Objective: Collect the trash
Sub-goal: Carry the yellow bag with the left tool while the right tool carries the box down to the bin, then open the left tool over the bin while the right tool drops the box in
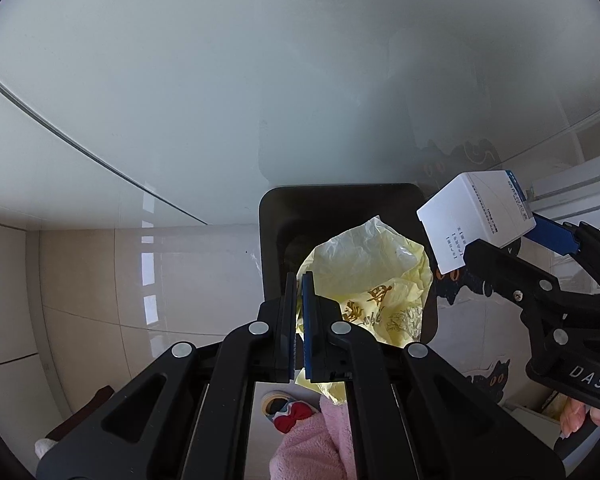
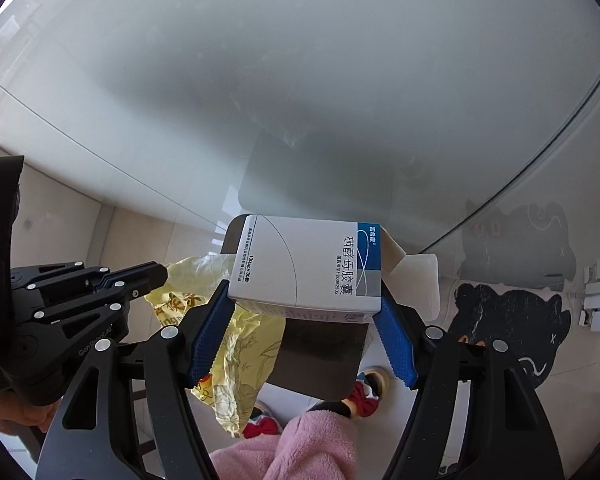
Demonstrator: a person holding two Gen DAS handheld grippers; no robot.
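A frosted glass tabletop [image 1: 220, 100] overhangs glossy beige floor tiles [image 1: 100, 280] and a black rectangular bin [image 1: 272, 240]. The left gripper [image 1: 298, 292] pinches a crinkled yellow plastic bag [image 1: 364, 272] over the bin's mouth. The right gripper [image 2: 304, 320] clamps a smooth white medicine box [image 2: 300, 268], end flap open, above the bin.

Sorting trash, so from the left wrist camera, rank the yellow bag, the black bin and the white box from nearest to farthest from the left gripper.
1. yellow bag: clamped in the left gripper.
2. black bin: just beyond, under the bag.
3. white box: off right, held by the right gripper.
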